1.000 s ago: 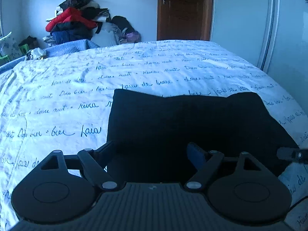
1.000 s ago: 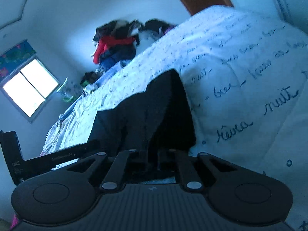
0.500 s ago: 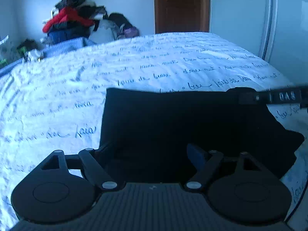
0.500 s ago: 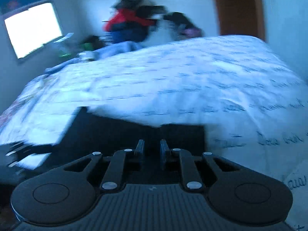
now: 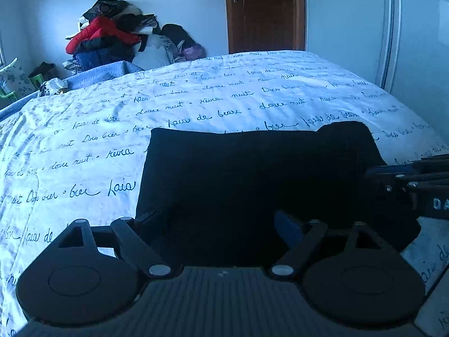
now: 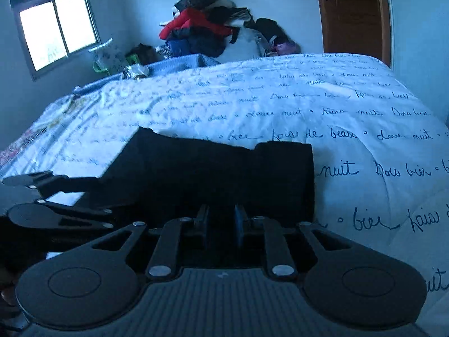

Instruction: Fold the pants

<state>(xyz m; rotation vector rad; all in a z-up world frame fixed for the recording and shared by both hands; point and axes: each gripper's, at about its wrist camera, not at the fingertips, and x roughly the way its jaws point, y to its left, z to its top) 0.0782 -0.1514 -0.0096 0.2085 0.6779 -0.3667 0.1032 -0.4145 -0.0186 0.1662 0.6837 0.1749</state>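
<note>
Black pants [image 5: 252,174] lie folded into a flat rectangle on the white bedspread with blue script [image 5: 84,146]. My left gripper [image 5: 213,219] hovers over the near left edge of the pants, its jaws wide apart and still widening, with nothing clamped between them. My right gripper [image 6: 220,219] is over the near right part of the pants [image 6: 219,174]. Its jaws are opening, a narrow gap shows between them, and no cloth is pinched there. In the left wrist view the right gripper [image 5: 376,174] enters from the right edge. A finger [image 6: 33,178] of the left gripper shows at the left.
A heap of clothes [image 5: 112,36] is piled against the far wall beyond the bed. A brown door [image 5: 263,11] stands at the back right, a window [image 6: 56,31] at the left. The bed's right edge [image 5: 415,118] drops off near a white wardrobe.
The right gripper rolled back upright and its jaws parted, letting go of the raised pants fold, which now lies flat. The left gripper barely moved.
</note>
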